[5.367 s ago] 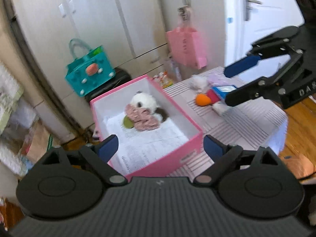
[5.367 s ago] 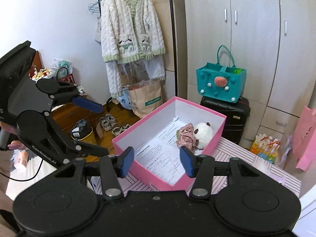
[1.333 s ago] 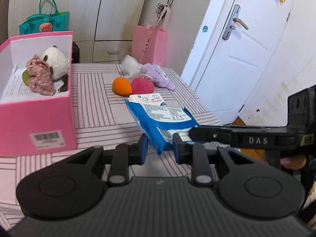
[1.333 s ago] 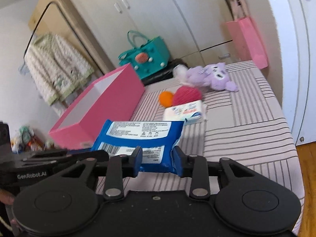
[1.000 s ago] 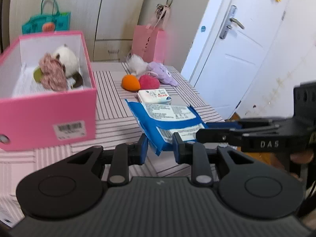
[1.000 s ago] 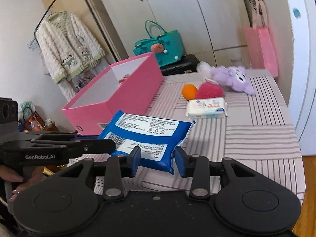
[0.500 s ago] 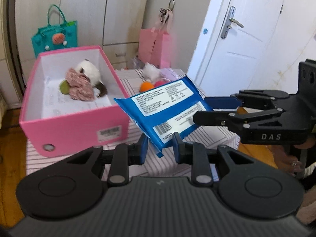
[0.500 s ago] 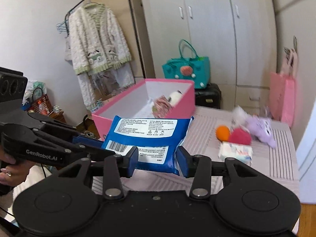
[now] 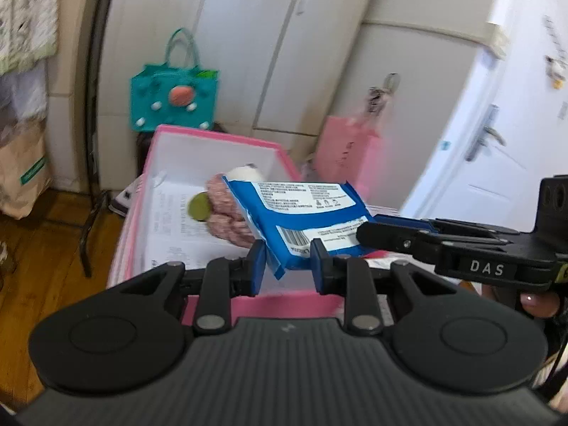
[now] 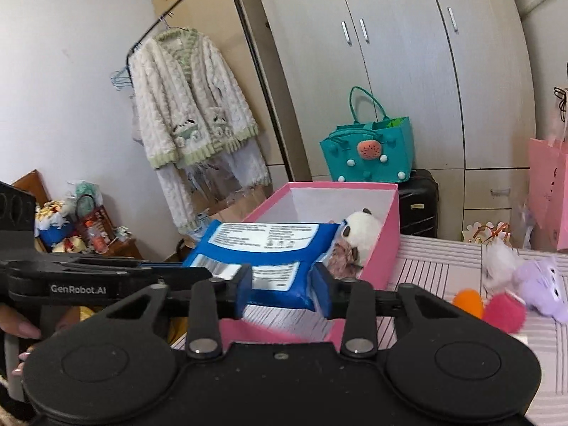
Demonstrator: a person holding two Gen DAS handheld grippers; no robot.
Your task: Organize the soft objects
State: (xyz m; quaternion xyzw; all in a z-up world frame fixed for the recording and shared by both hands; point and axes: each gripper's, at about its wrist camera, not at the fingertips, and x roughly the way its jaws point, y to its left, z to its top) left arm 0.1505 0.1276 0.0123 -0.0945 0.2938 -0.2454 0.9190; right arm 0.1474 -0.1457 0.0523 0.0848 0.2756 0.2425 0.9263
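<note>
A blue wipes pack (image 9: 301, 209) (image 10: 262, 238) hangs over the open pink box (image 9: 213, 135) (image 10: 387, 234), carried by both grippers. My left gripper (image 9: 287, 269) is shut on the pack's near corner. My right gripper (image 10: 282, 284) holds the other end, its jaws closing and its pads pressed on the pack. Each gripper shows from the side in the other's view: the right gripper (image 9: 369, 234), the left gripper (image 10: 198, 273). In the box lie a panda plush (image 10: 362, 230), a pink ruffled cloth (image 9: 223, 220) and a green ball (image 9: 198, 207).
On the striped table (image 10: 436, 266) right of the box lie an orange ball (image 10: 468, 301), a pink ball (image 10: 504, 314), a purple plush (image 10: 543, 280) and a white plush (image 10: 497, 259). A teal bag (image 10: 369, 156) stands behind the box. A clothes rack with a cardigan (image 10: 188, 106) stands left.
Both grippers have lifted the blue pack off the table and carried it left, to above the pink box. The loose toys have slid out of the left wrist view.
</note>
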